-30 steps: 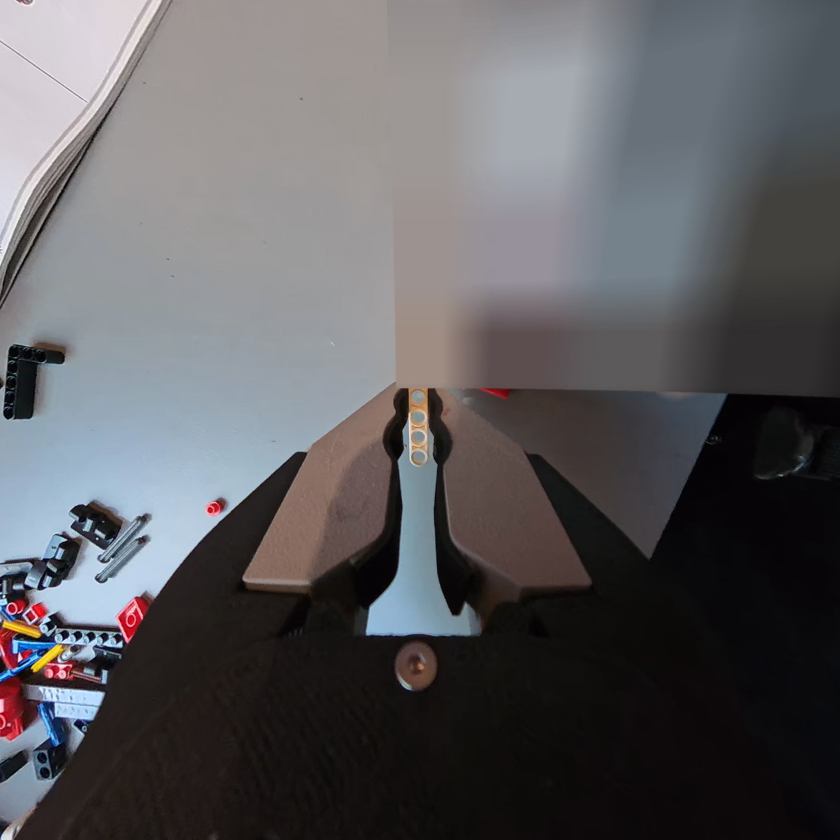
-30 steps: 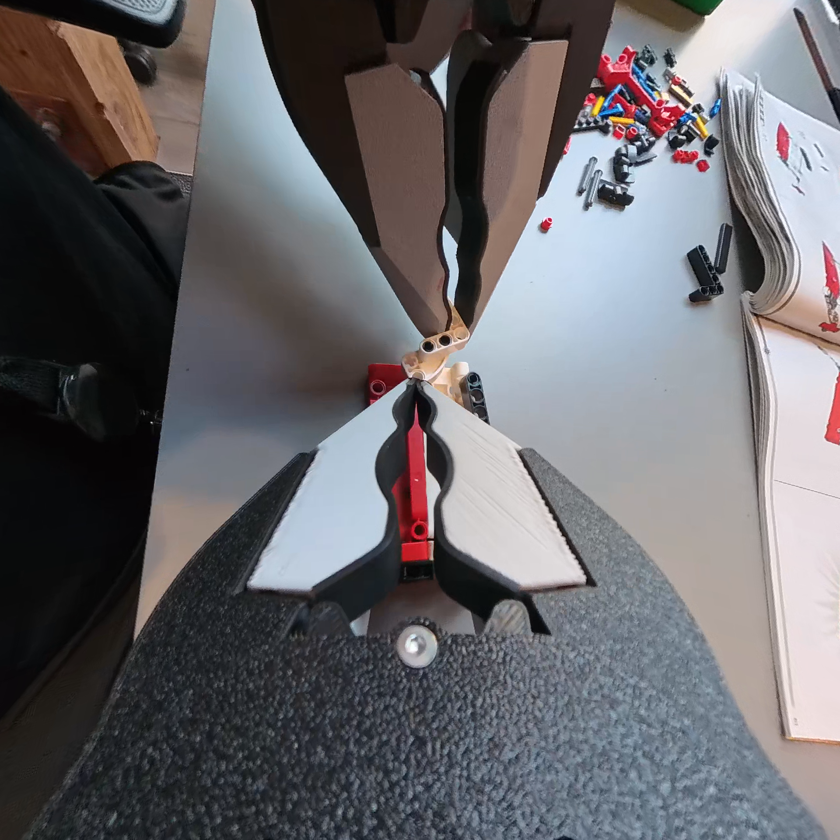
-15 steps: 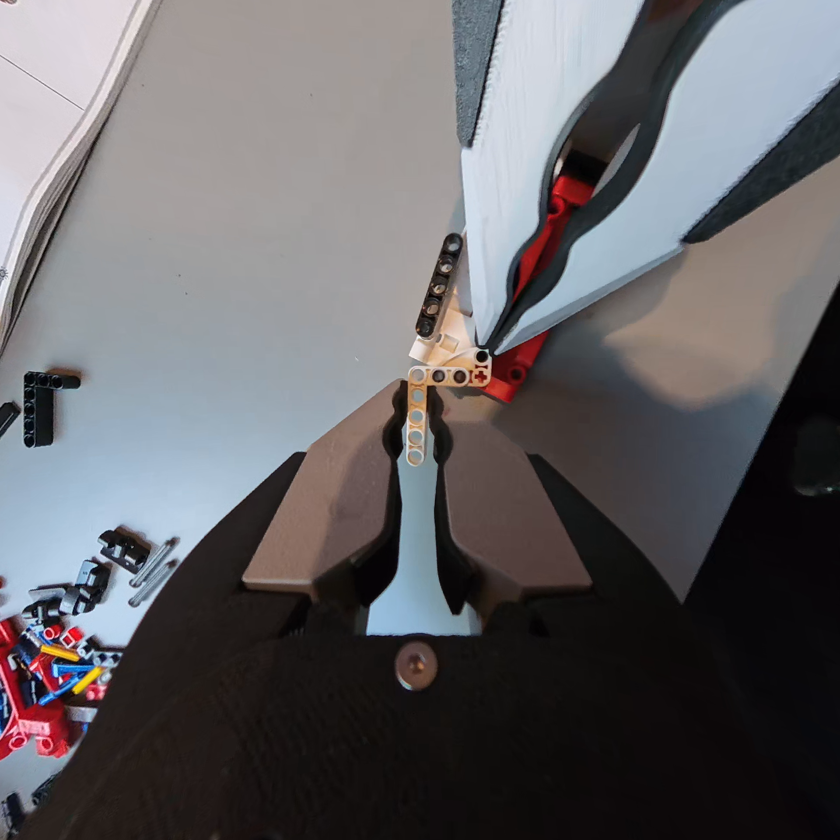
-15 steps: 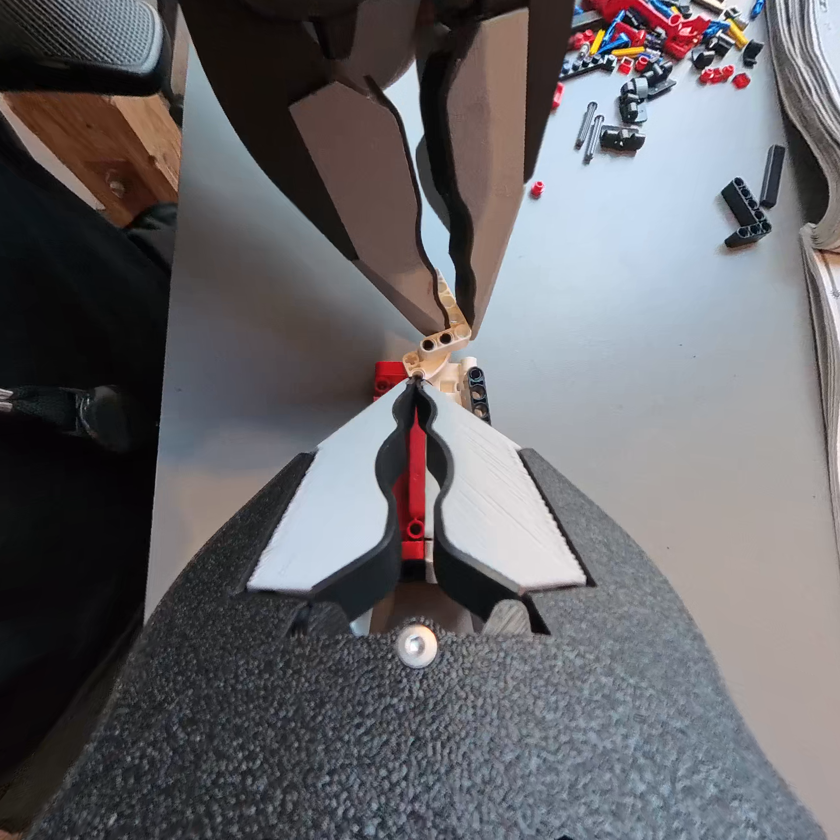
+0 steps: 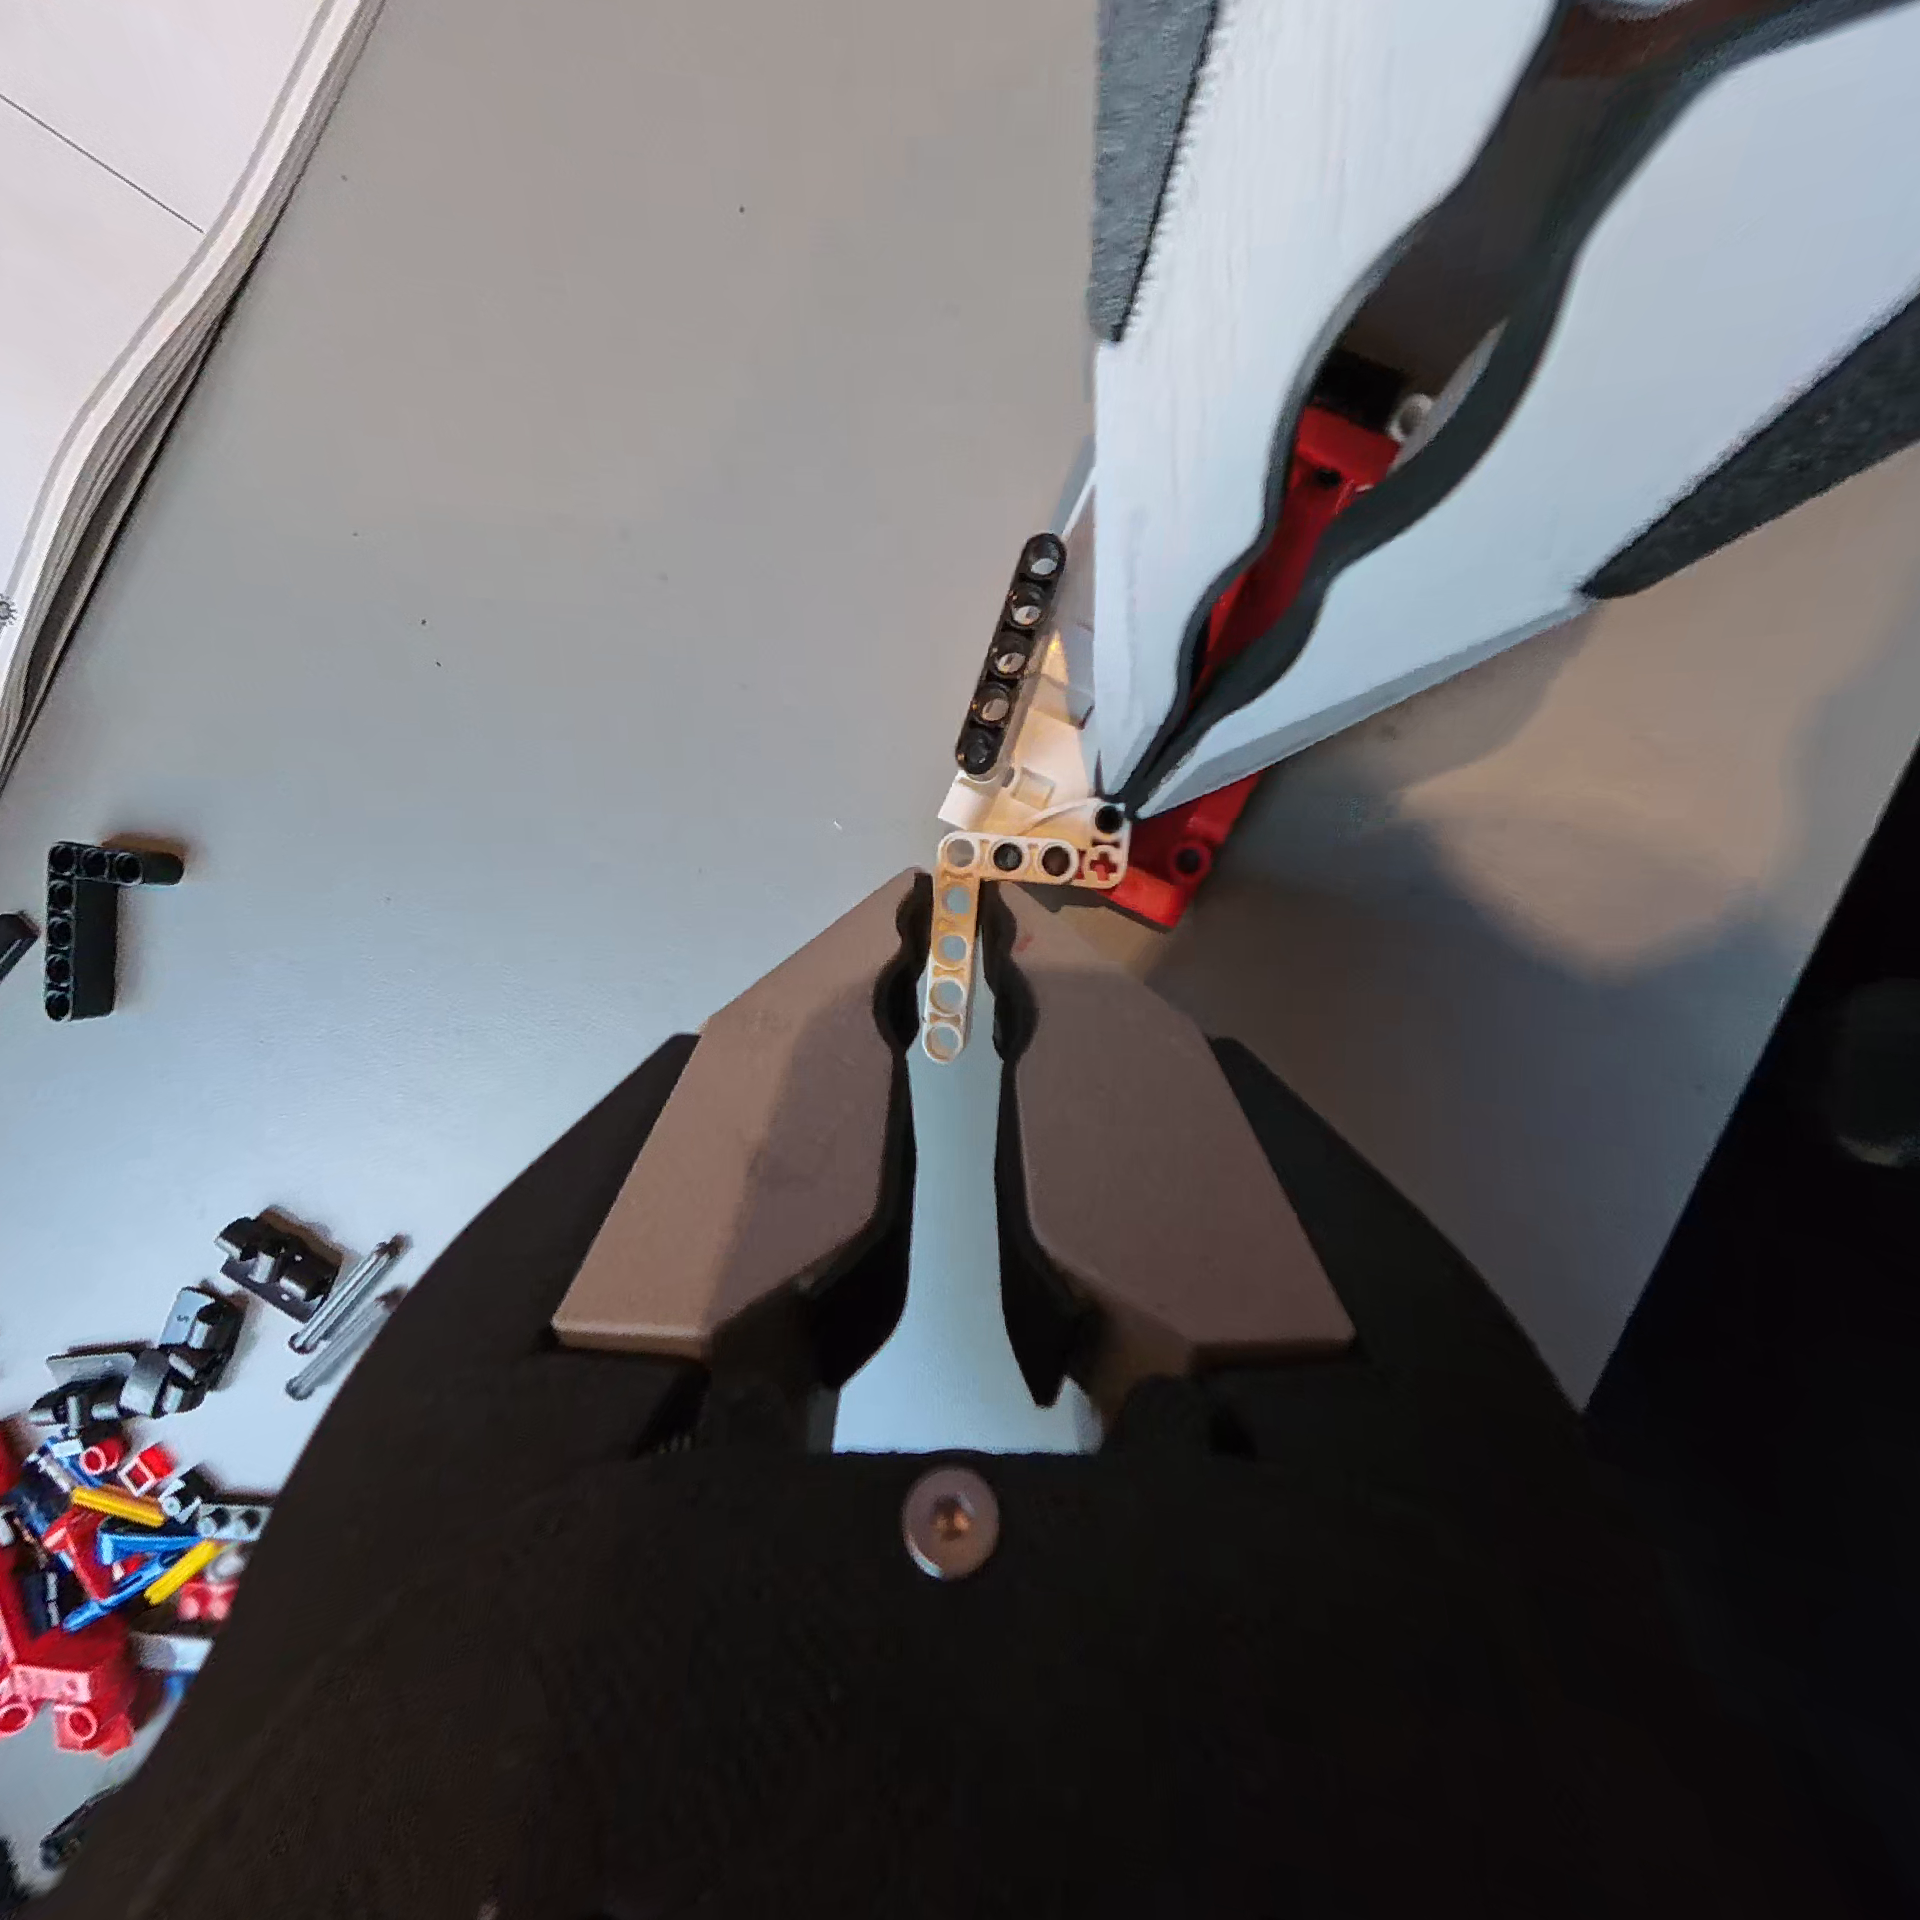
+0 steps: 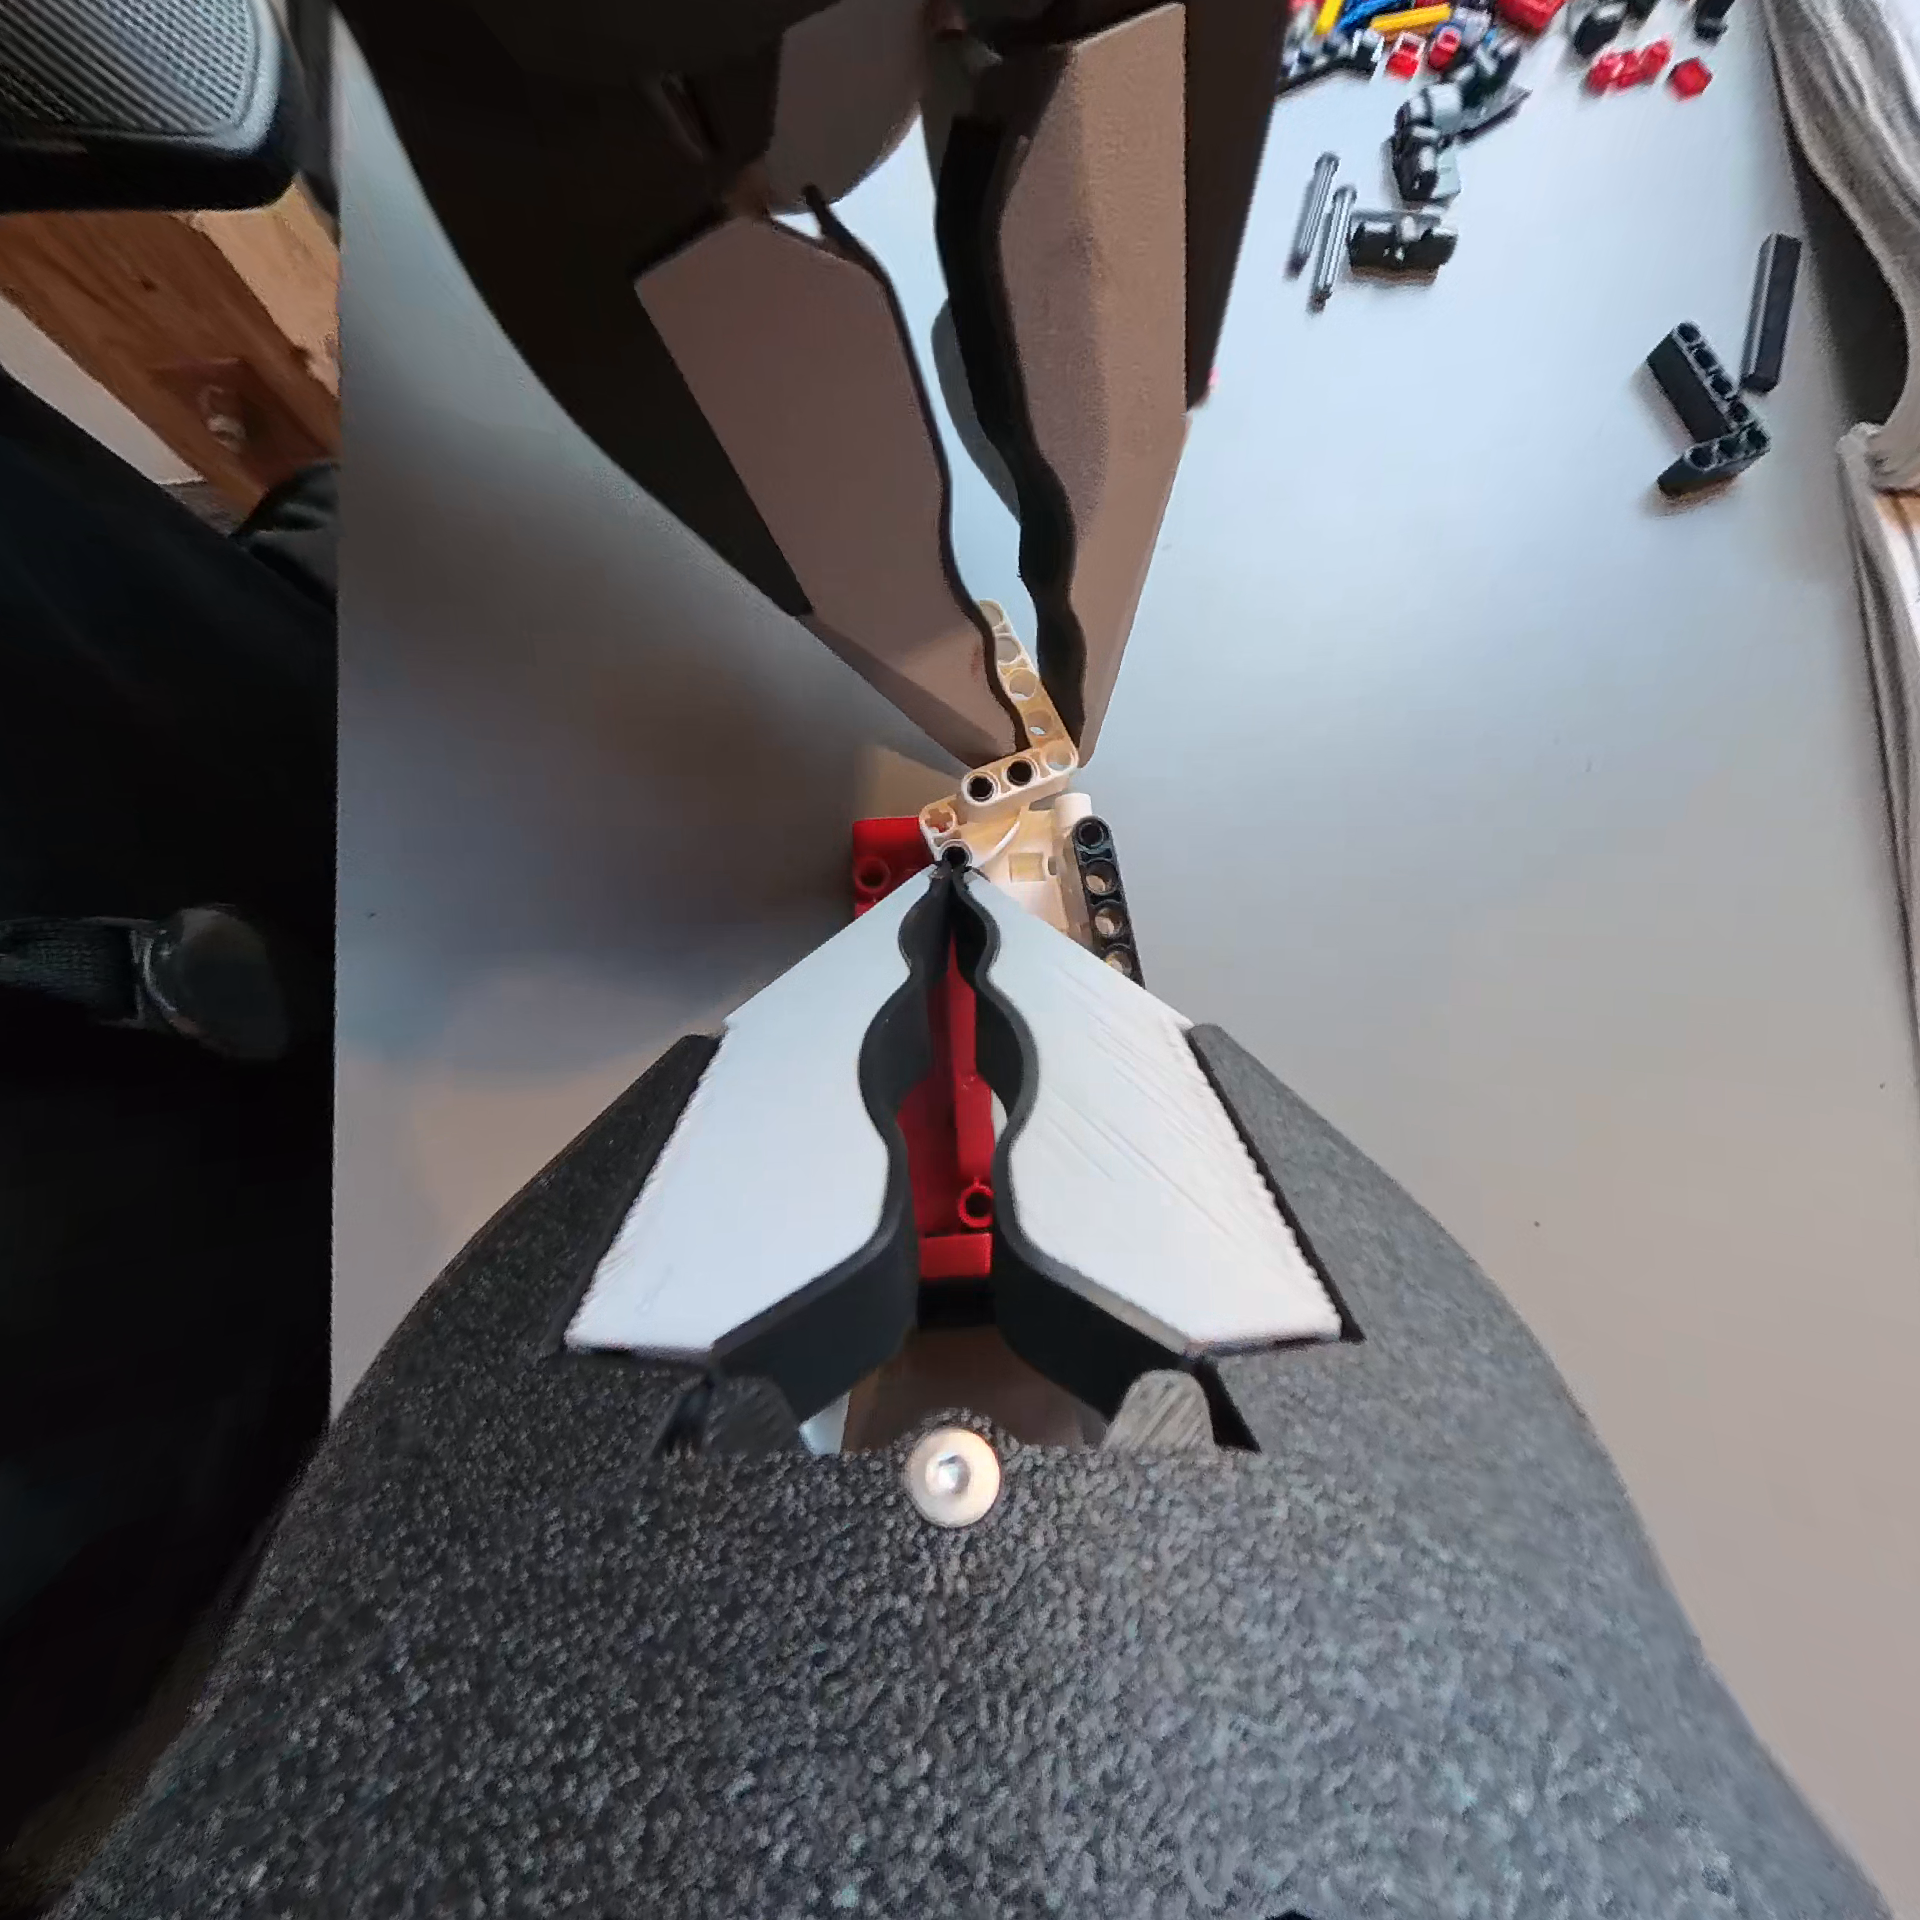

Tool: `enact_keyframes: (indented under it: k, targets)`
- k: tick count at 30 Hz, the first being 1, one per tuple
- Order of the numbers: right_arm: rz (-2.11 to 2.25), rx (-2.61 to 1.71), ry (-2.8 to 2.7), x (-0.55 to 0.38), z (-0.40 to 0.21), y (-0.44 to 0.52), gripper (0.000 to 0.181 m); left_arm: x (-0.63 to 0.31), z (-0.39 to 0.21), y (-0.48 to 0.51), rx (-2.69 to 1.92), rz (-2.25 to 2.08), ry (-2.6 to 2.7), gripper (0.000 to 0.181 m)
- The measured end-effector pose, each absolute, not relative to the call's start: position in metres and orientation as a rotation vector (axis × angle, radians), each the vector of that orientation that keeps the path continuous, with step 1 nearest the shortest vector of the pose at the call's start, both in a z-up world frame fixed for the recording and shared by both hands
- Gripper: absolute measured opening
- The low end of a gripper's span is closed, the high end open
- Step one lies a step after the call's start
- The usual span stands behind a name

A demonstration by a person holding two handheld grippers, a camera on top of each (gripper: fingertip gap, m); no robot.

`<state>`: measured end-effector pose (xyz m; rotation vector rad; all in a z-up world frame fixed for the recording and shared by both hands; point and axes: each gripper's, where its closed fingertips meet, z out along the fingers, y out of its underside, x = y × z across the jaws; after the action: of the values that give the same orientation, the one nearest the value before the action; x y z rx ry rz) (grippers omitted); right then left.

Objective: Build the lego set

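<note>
My left gripper (image 5: 951,909), with brown fingers, is shut on the long arm of a cream L-shaped beam (image 5: 954,961). The beam's short arm (image 5: 1029,860) lies against the front corner of a small assembly made of a red frame (image 5: 1174,862), white parts and a black beam (image 5: 1013,655). My right gripper (image 6: 951,878), with white fingers, is shut on that assembly; the red frame (image 6: 945,1132) runs between its jaws. In the right wrist view the left gripper (image 6: 1039,743) comes down from above with the L-shaped beam (image 6: 1013,774). The right gripper (image 5: 1127,805) also shows at the upper right of the left wrist view.
All of this is on a grey table (image 5: 520,520). A pile of loose bricks (image 5: 94,1538) lies at the lower left, with two grey axles (image 5: 343,1309) and a black L-shaped beam (image 5: 83,925) nearby. An open instruction booklet (image 6: 1870,312) lies along the table's right side. The table's edge and a person's dark clothing (image 6: 156,935) are to the left. Both grippers' tips are close together, under 4 cm apart.
The two grippers have come closer together. The L-shaped beam's short arm now sits tighter against the assembly's corner. Both grippers stay shut.
</note>
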<state>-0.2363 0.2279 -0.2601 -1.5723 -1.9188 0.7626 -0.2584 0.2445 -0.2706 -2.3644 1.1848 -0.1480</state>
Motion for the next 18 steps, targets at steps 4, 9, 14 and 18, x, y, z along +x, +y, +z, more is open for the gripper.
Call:
enact_keyframes:
  k: [4,9,14,18]
  targets:
    - [0.706,-1.556,-1.909,-0.233,-0.265,0.229,0.0,-0.267,-0.27,0.239,-2.374,-0.17,1.146,0.017]
    - [0.711,-1.468,-1.916,-0.228,-0.258,0.218,0.022,-0.29,-0.256,0.228,-2.361,-0.193,1.092,0.027]
    - [0.73,-1.47,-1.82,-0.213,-0.231,0.226,0.038,-0.307,-0.245,0.223,-2.343,-0.263,0.995,0.029]
    - [0.653,-1.51,-1.744,-0.197,-0.225,0.24,0.04,-0.306,-0.247,0.225,-2.312,-0.302,0.931,0.03]
